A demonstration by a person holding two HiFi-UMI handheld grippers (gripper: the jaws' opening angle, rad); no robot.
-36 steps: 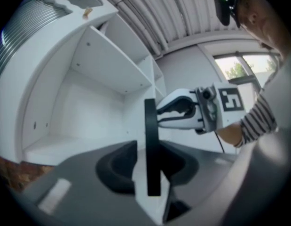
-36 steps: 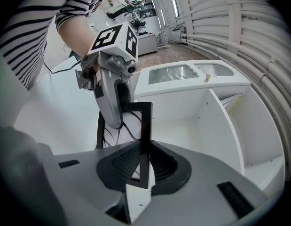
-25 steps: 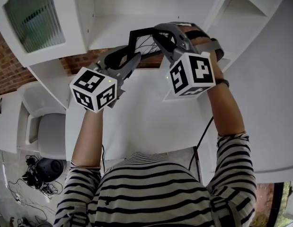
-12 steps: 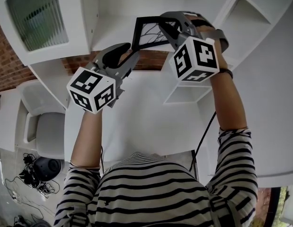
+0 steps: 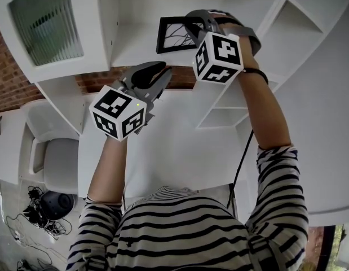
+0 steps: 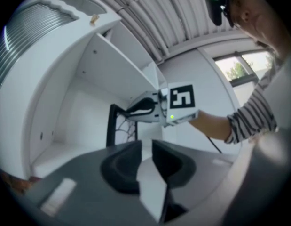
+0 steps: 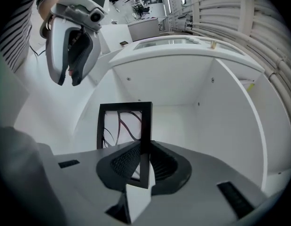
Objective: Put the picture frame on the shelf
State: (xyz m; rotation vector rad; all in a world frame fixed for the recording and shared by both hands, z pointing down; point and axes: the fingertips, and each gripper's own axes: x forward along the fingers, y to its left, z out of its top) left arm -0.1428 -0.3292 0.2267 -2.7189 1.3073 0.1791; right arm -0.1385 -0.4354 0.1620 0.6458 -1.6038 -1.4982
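Picture frame [image 5: 171, 35] moved into shelf [image 5: 135, 47], right hand-held gripper [image 7: 143, 163] grasping it; left hand-held gripper [image 6: 146, 150] narrowed, empty.

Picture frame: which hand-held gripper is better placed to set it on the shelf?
Right. The right hand-held gripper grips the picture frame by its edge, inside the shelf. The left hand-held gripper, jaws just closing, holds nothing.

Matt black picture frame [image 7: 122, 125], smooth white-painted shelf [image 7: 192, 126], rough red brick wall [image 5: 10, 83].

No lettering or numbers can be read anywhere.
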